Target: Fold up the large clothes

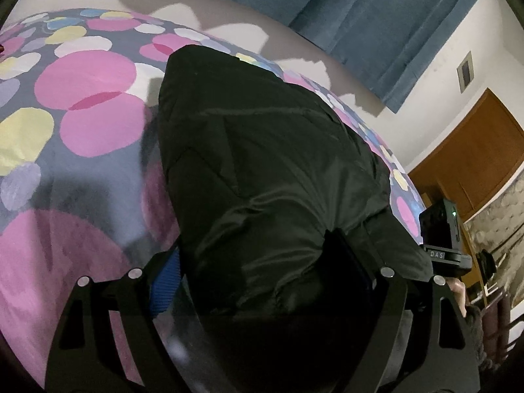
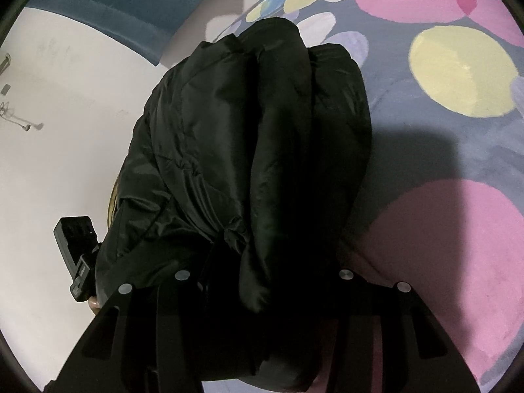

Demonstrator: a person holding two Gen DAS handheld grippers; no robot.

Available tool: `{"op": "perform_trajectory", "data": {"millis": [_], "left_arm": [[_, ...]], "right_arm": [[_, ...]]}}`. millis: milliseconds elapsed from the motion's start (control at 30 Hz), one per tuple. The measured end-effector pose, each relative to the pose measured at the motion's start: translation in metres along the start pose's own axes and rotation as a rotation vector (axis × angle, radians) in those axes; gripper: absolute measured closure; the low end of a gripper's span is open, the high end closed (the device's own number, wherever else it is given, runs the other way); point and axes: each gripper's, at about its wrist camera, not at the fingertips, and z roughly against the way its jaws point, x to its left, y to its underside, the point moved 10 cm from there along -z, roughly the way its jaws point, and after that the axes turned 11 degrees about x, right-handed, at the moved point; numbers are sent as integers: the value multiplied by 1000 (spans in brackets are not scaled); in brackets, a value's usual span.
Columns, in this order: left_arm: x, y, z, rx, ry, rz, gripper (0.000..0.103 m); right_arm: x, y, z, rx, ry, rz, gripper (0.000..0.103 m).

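A bulky black padded jacket (image 1: 262, 150) lies bunched on a bed with a pink, yellow and grey spotted cover (image 1: 82, 104). My left gripper (image 1: 258, 271) is shut on the near edge of the jacket, with fabric bulging over its fingers. The jacket (image 2: 255, 137) fills the middle of the right wrist view, folded in thick rolls. My right gripper (image 2: 265, 278) is shut on a thick fold of it. The right gripper's body (image 1: 442, 232) shows at the jacket's right edge in the left wrist view. The left gripper's body (image 2: 75, 255) shows at the left in the right wrist view.
Blue curtains (image 1: 376, 16) hang behind the bed. A wooden door (image 1: 471, 150) and a white wall (image 2: 65, 98) stand at the bed's side. The spotted cover (image 2: 458, 131) spreads to the right of the jacket.
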Motion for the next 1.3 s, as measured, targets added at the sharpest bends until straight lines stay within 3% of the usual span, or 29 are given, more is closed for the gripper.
{"op": "perform_trajectory", "data": {"millis": [967,1167,1300], "left_arm": [[12,1,17,-26,-16,30,19],[7,12,31,-23,-3,28,19],[2,24,39,-13,28,17,19]], "right_arm": [[-15,2,5,-3,-61,0,57],[-15,11,11,-19,-61,-11,52],[-19,18,17,-29,-54,-26,43]]}}
